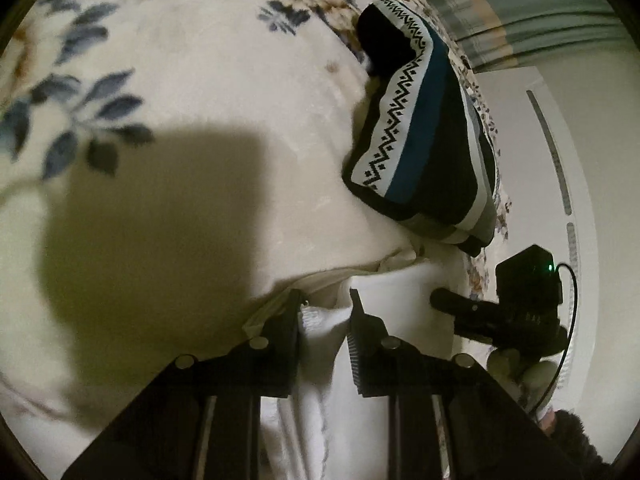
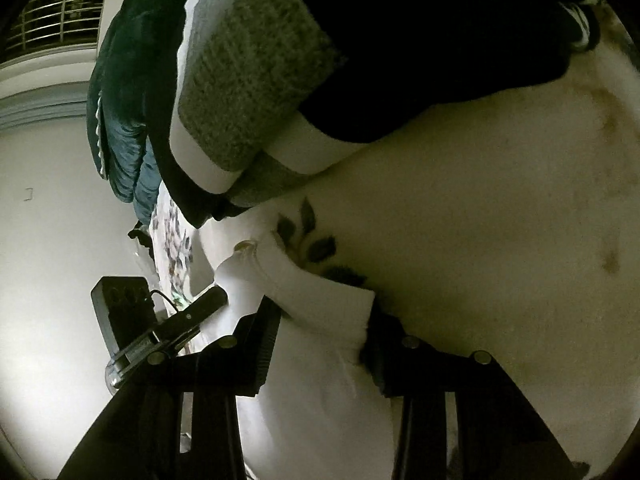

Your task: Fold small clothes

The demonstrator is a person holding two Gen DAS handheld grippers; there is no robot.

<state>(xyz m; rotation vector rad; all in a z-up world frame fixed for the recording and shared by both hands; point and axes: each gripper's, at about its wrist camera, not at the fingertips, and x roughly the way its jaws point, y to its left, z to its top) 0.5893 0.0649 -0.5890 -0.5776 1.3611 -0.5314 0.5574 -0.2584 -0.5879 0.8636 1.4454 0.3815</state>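
1. My left hand-held gripper (image 1: 326,300) is clamped on an edge of the white garment (image 1: 320,360), bunched between its fingers.
2. My right hand-held gripper (image 2: 320,312) likewise grips the white garment (image 2: 320,380); its cloth fills the gap between the jaws.
3. The garment hangs between both grippers, low over the floral bedspread (image 1: 180,80); whether it touches the bed I cannot tell.
4. Beyond lies a folded patterned sweater (image 1: 424,128), apparently already finished, resting on the bed.
5. Judged progress: one piece folded; the white one is held, its fold not yet laid.
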